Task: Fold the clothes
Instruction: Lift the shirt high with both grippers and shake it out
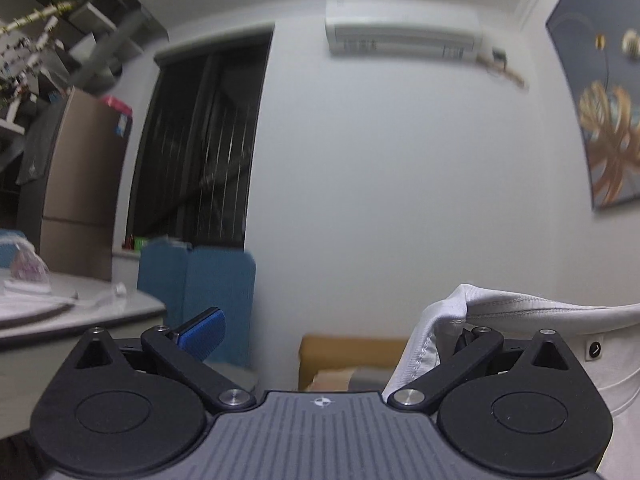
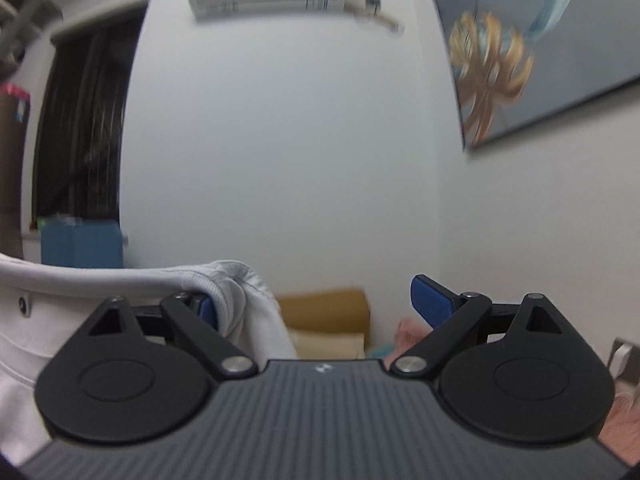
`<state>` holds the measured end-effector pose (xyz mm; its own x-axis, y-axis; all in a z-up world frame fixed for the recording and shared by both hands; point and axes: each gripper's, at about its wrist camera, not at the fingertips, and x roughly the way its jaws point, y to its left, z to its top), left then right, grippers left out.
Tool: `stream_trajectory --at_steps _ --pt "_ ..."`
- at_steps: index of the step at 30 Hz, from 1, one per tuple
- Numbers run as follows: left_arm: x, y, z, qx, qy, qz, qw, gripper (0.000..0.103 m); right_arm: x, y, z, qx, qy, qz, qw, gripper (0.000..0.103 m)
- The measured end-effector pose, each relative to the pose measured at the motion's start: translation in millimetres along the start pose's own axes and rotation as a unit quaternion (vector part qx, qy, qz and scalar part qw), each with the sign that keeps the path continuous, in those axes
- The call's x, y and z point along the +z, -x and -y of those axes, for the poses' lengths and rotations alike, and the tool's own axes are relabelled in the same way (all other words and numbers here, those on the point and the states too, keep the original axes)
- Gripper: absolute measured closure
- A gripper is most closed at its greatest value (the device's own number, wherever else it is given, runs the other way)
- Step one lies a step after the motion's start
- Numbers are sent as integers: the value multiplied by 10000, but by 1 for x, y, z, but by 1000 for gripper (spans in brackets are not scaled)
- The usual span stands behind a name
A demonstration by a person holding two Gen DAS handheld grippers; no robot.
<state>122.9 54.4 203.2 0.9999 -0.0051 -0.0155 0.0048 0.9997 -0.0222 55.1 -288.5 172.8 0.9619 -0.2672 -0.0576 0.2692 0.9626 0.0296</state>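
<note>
- A cardboard box (image 1: 352,350) sits low against the far wall, brown, with its flaps apart; in the right wrist view something pale and folded lies in or in front of it, too blurred to name.
- The left gripper (image 1: 332,330) has its jaws spread wide. Its left blue pad (image 1: 202,332) stands bare in the air, and its right finger is draped and hidden by a white garment (image 1: 540,320).
- The white garment hangs in the air between the two grippers, its stitched hem stretched sideways, with a small dark label on the cloth.
- The right gripper (image 2: 316,304) is also wide open. Its left finger is buried in a bunched corner of the white garment (image 2: 236,288), and its right blue pad (image 2: 432,300) is free.
- Whether either finger is hooked under the cloth or only covered by it cannot be told.
- A grey-topped table (image 1: 100,312) shows at the left edge of the left wrist view, with pale cloth or paper lying on it.
- Pink fabric (image 2: 404,330) lies low under the right gripper.
- Both cameras look up at a white wall (image 1: 380,180) with an air conditioner (image 1: 404,34) mounted high.
- A dark window (image 1: 200,140) is to the left, with blue panels (image 1: 200,280) standing below it.
- A framed painting (image 2: 520,52) of golden leaves on grey hangs on the right-hand wall.
- A tall brown cabinet (image 1: 80,184) stands at far left.
</note>
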Motion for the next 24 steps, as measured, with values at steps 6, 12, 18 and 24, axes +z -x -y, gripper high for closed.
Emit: stream_trajectory --at_steps 6,12,18,24 --pt "-108 -192 -10 410 245 -924 9946 0 -83 -168 -62 -135 593 -439 9972 9" --pt "-246 -372 -16 522 101 -2046 9774 0 -197 -331 -108 -127 700 -1168 9906 9" --pt "-361 -470 -17 361 -269 -3499 9357 0 -304 -425 -131 153 855 -2356 9680 9" --pt "-368 -493 -4 -231 -770 -4711 8784 0 -327 -452 -153 946 1393 -3241 9309 10"
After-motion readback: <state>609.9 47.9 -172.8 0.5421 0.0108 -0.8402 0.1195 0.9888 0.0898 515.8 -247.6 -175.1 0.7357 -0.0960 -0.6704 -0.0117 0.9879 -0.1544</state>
